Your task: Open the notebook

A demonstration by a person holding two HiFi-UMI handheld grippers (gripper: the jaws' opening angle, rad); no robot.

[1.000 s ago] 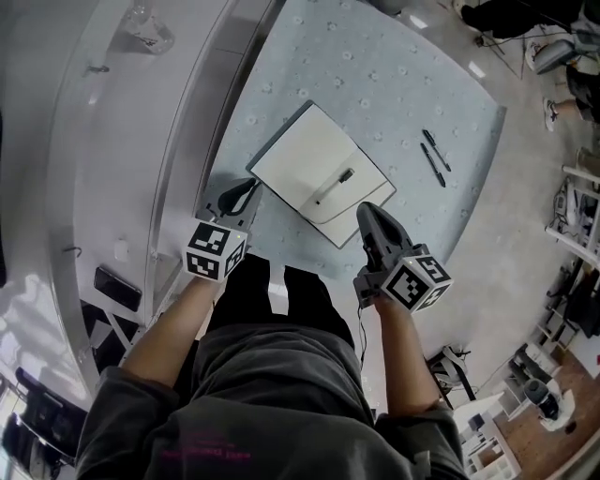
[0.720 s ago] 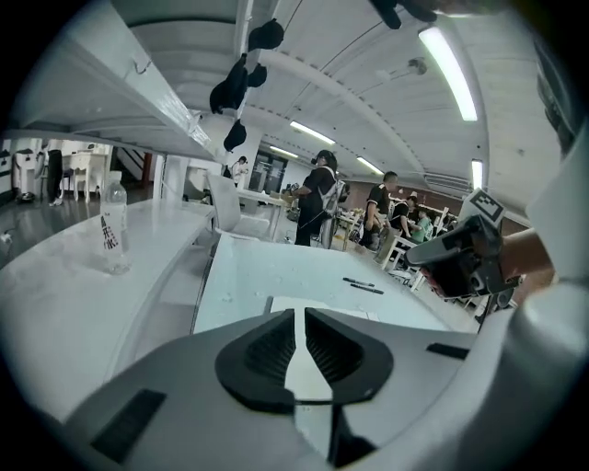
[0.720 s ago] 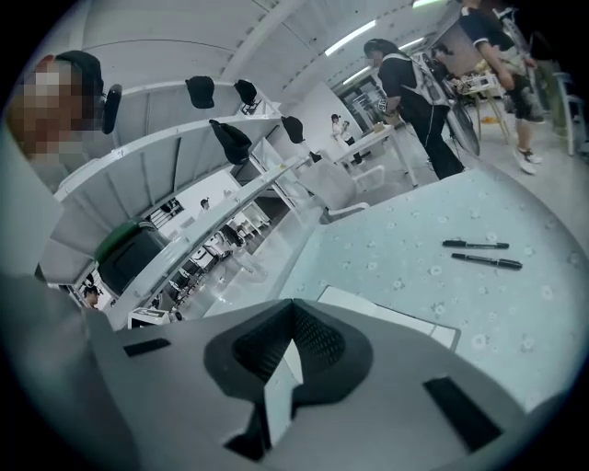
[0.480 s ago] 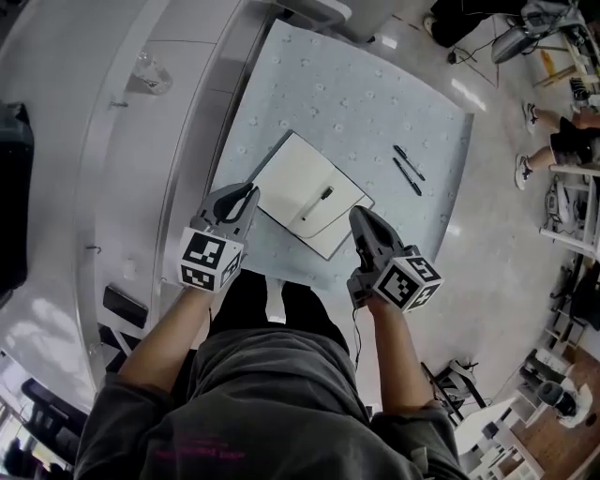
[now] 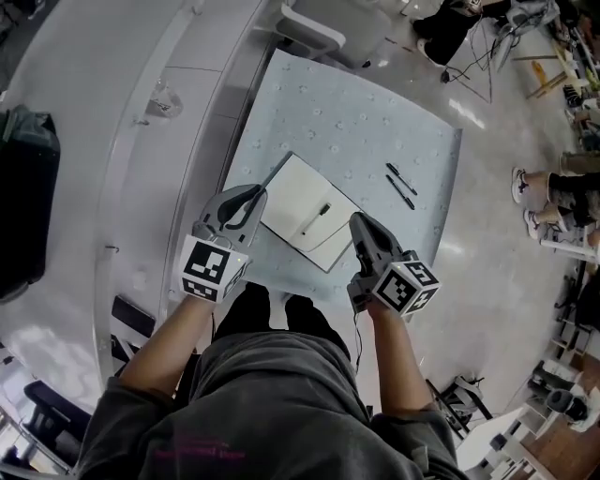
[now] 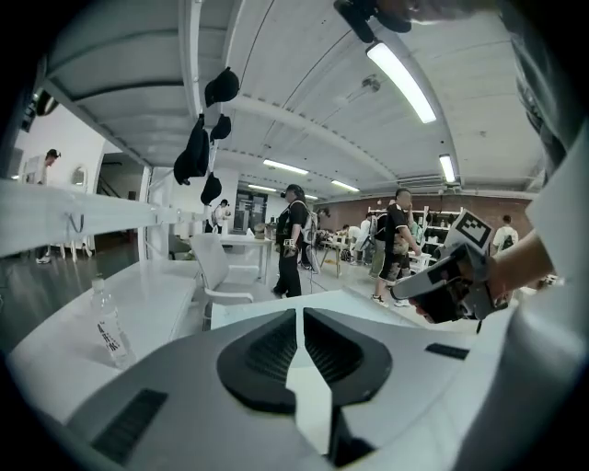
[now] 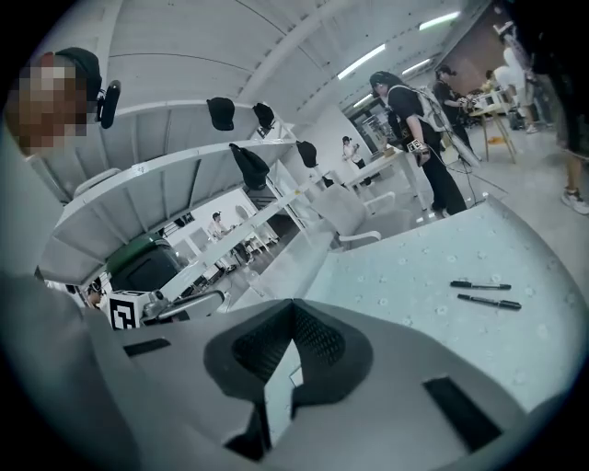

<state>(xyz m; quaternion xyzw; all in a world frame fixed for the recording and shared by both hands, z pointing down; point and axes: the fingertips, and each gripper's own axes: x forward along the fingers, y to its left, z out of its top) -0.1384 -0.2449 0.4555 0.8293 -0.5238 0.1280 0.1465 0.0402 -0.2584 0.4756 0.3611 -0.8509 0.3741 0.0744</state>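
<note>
The notebook (image 5: 302, 214) lies open on the pale blue table (image 5: 375, 122), white pages up, with a black pen (image 5: 317, 217) across the right page. My left gripper (image 5: 247, 201) hangs above the notebook's left edge. Its jaws are closing, nearly together, with nothing between them (image 6: 299, 317). Near the notebook's lower right corner, above the table, my right gripper (image 5: 360, 228) is shut and empty (image 7: 293, 308). Below the jaws in the right gripper view shows a strip of white page (image 7: 276, 391).
Two black pens (image 5: 400, 185) lie side by side to the right of the notebook, also in the right gripper view (image 7: 483, 292). A water bottle (image 5: 167, 97) stands on the white counter at the left. A white chair (image 5: 314, 28) is behind the table; people stand farther off.
Both grippers have lifted away from the table, the left one more, and it now hangs over the notebook's left edge. The notebook and pen have not moved.
</note>
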